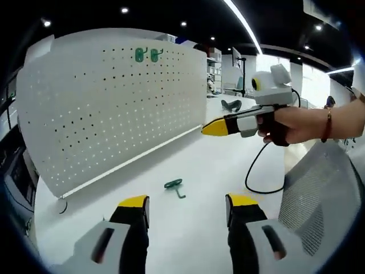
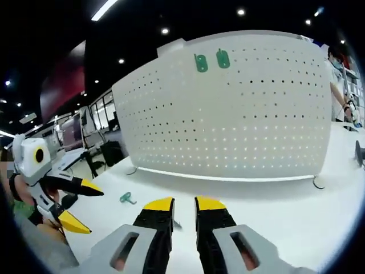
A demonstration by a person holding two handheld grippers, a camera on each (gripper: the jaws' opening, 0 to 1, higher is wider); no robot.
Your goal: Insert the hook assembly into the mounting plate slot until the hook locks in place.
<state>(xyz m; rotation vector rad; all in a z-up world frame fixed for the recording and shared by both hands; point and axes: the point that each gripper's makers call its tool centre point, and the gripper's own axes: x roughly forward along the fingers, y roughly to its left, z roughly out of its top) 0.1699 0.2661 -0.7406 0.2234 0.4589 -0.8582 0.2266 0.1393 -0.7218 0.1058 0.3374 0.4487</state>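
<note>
On table (image 1: 188, 165) before pegboard (image 1: 114, 108): green hook (image 1: 174, 184) loose; left gripper (image 1: 187, 206) wide open, right gripper (image 2: 183, 204) near-closed, both empty.

From my left claw (image 1: 187, 210) the white bench (image 1: 194, 165) lies open ahead, with just a green hook (image 1: 174, 185) lying flat between the claw and the upright pegboard (image 1: 114, 108). The right claw (image 1: 219, 127) hangs across the right side trailing a black cable (image 1: 256, 171), and a mesh chair back (image 1: 319, 200) crowds the near right. Two green hooks (image 2: 211, 60) occupy the pegboard's top holes; the remaining holes are free.
</note>
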